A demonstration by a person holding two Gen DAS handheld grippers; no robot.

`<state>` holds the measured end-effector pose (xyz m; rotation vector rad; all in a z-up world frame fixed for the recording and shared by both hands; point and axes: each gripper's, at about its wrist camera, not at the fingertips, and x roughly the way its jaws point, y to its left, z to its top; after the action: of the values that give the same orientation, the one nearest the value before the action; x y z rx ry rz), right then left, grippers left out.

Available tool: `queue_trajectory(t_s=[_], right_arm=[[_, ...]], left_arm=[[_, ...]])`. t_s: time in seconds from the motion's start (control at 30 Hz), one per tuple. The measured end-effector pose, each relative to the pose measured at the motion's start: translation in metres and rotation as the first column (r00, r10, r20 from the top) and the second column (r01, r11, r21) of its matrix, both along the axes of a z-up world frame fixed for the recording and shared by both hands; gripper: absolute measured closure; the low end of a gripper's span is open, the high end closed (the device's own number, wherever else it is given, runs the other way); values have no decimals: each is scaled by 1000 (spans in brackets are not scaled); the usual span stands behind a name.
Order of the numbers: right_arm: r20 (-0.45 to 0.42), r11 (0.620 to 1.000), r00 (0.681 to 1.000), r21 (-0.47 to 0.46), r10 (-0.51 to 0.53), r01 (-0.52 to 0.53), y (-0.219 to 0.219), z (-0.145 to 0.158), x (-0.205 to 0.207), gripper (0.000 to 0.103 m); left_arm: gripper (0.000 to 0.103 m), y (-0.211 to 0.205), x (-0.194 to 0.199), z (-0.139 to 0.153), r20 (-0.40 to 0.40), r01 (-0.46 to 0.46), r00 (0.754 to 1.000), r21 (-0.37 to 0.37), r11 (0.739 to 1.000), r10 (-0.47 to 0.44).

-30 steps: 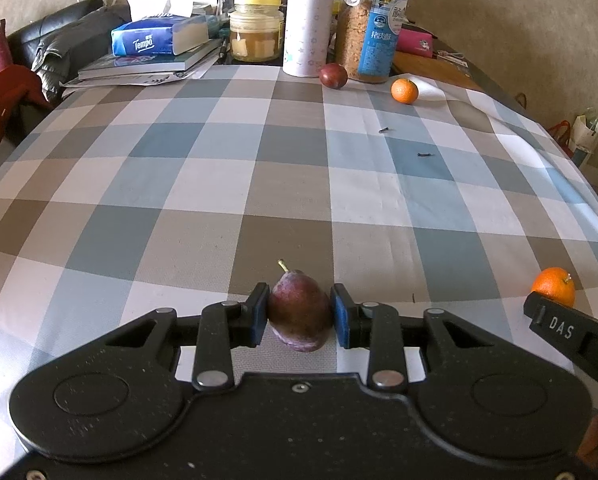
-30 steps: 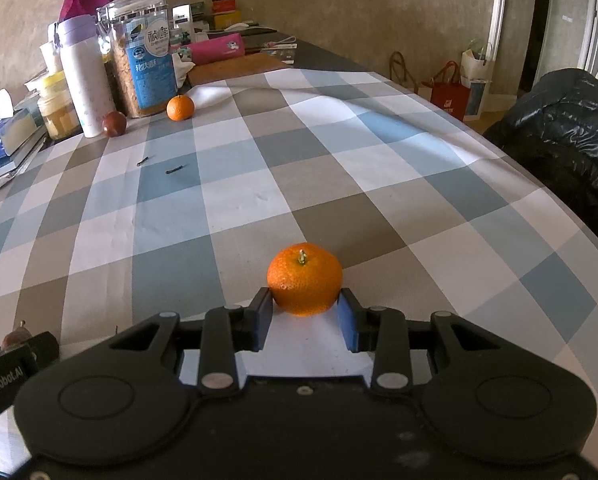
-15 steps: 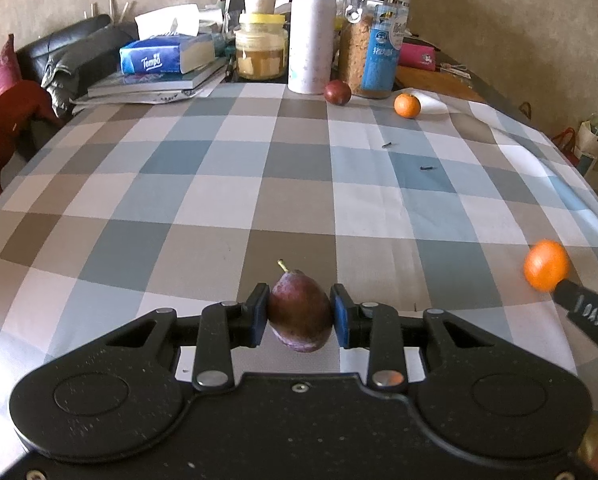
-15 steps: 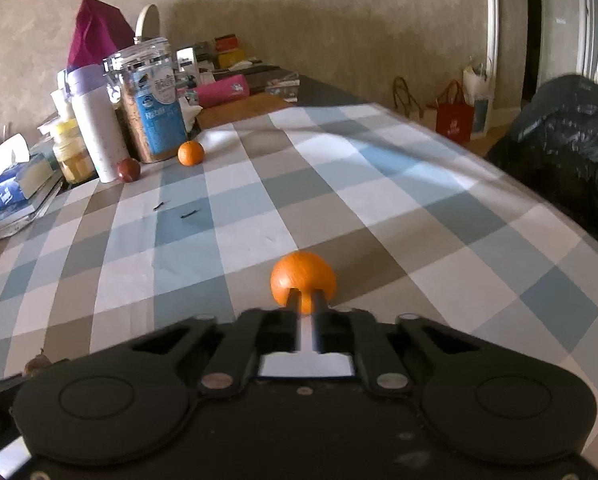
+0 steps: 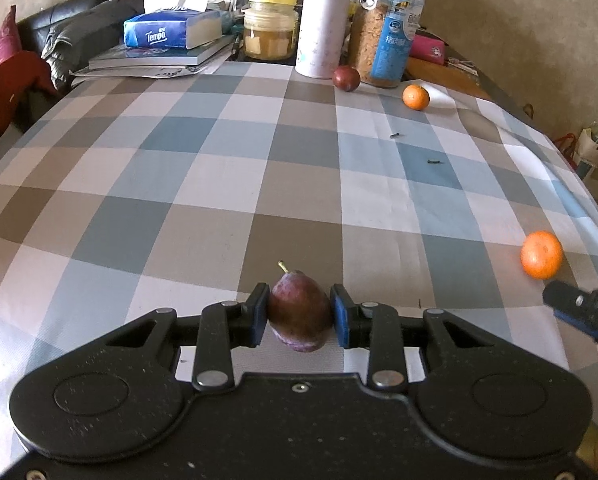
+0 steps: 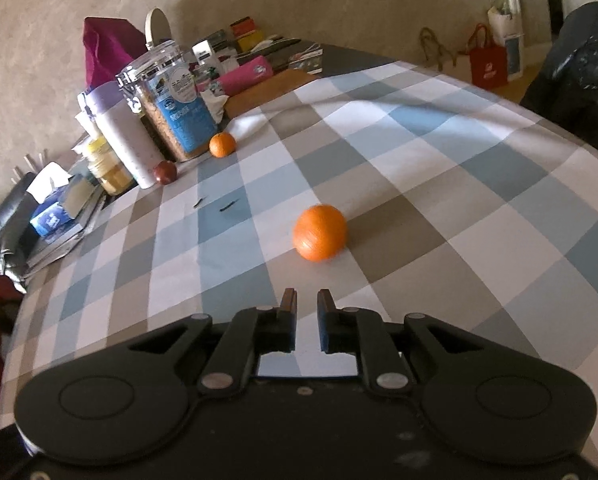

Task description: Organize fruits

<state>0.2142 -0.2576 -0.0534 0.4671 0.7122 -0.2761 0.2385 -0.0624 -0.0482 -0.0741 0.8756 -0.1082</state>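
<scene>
Left gripper [image 5: 299,316]: pinches a purple plum [image 5: 299,312] between its blue pads, low centre of the left wrist view; the stem points up and left.
Right gripper [image 6: 307,320]: jaws drawn close with a narrow gap between them, holding nothing; its tip also shows at the right edge of the left wrist view.
Near orange [image 6: 319,233]: lies on the checked tablecloth [image 6: 419,200] ahead of the right gripper's fingers, apart from them, slightly blurred. The left wrist view shows it at the right edge [image 5: 541,255], just above the right gripper's tip.
Far orange [image 5: 415,97]: upper right of the left view, near the clear jar [image 5: 387,28] with the blue label.
Round dark red fruit [image 5: 345,78]: between the white bottle [image 5: 321,20] and the jar, at their bases.
Left view only: the held plum, and the tissue box [image 5: 171,32] on books seen clearly at upper left.
Right view only: a red bag [image 6: 489,60] and a dark coat [image 6: 579,80] at upper right, beyond the table edge.
</scene>
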Motion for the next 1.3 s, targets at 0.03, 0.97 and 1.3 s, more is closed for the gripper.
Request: queue_trajectory(t_s=[0.03,0.97,1.3], right_arm=[[3,1000,1000,1,6,-6,0,1,0,83],[37,994,998,-96,48,-44,-16,25,32,68],[-63,995,996,-83,56,-61,-18,3,59,66]], left_arm=[[61,-1,-1,0,2,1,1000,8,1000,-1],[61,-1,0,-1,2,-1,1000,2,1000,1],[61,0,0,-1,0,-2,1000,-7,1000,2]])
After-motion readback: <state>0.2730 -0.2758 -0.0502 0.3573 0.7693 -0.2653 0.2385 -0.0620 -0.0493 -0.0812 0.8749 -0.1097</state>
